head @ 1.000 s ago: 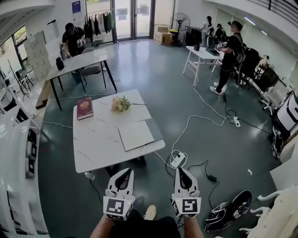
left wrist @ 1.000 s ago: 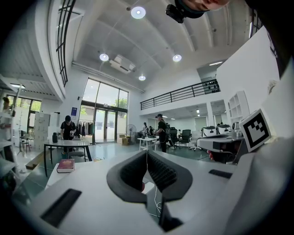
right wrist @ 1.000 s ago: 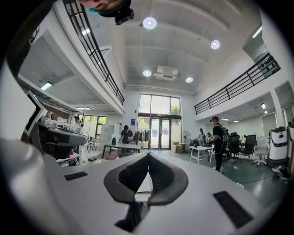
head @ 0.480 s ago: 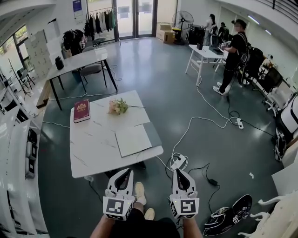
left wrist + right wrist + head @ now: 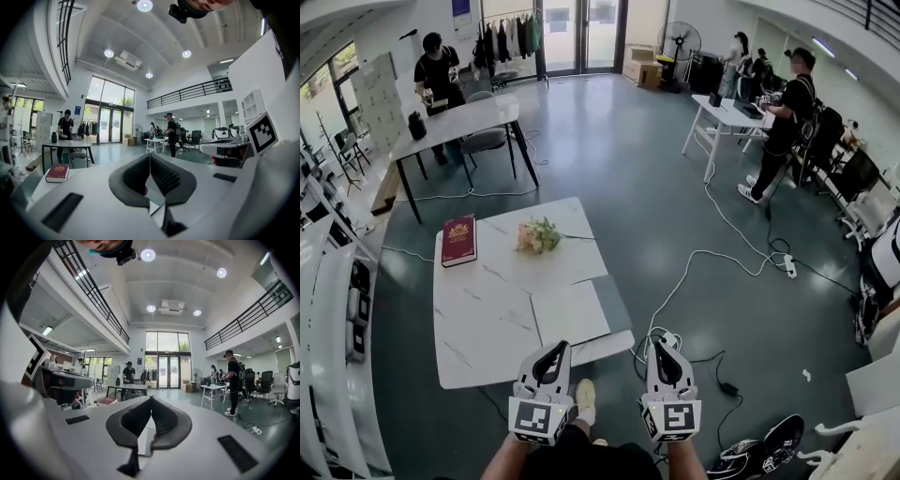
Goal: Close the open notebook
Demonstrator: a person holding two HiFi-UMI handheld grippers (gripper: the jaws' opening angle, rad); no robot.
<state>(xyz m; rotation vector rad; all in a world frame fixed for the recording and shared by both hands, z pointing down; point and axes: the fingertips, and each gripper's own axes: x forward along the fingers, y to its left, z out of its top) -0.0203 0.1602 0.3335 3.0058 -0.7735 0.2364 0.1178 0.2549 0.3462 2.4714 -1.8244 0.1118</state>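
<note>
Notebook (image 5: 570, 314) lies open on the near right part of the white marble table (image 5: 483, 323), pale page up. A grey leaf beside the page runs out to the table's right edge. A second ago a strip of bare floor showed between the gripper tips and the table. In the head view the tips of both grippers now reach the table's near edge, and the table fills more of the picture. The left gripper (image 5: 556, 347) points at the near edge just left of the notebook. Its jaws are pressed together with nothing between them. The right gripper (image 5: 659, 343) sits just off the near right corner. Its jaws are likewise closed tip to tip and empty. Neither touches the notebook. The person at the dark-legged table (image 5: 459, 122) in the back, bent over it before, now stands upright behind it.

The notebook's near edge lies close to the table's near edge. To its left the tabletop is bare all the way to the left edge. A red book (image 5: 458, 240) lies by the far left edge and a small bouquet (image 5: 538, 235) near the far middle, both well apart from the notebook. Right of the table the floor is open, crossed by a white cable (image 5: 703, 261) that runs toward the near right corner.
</note>
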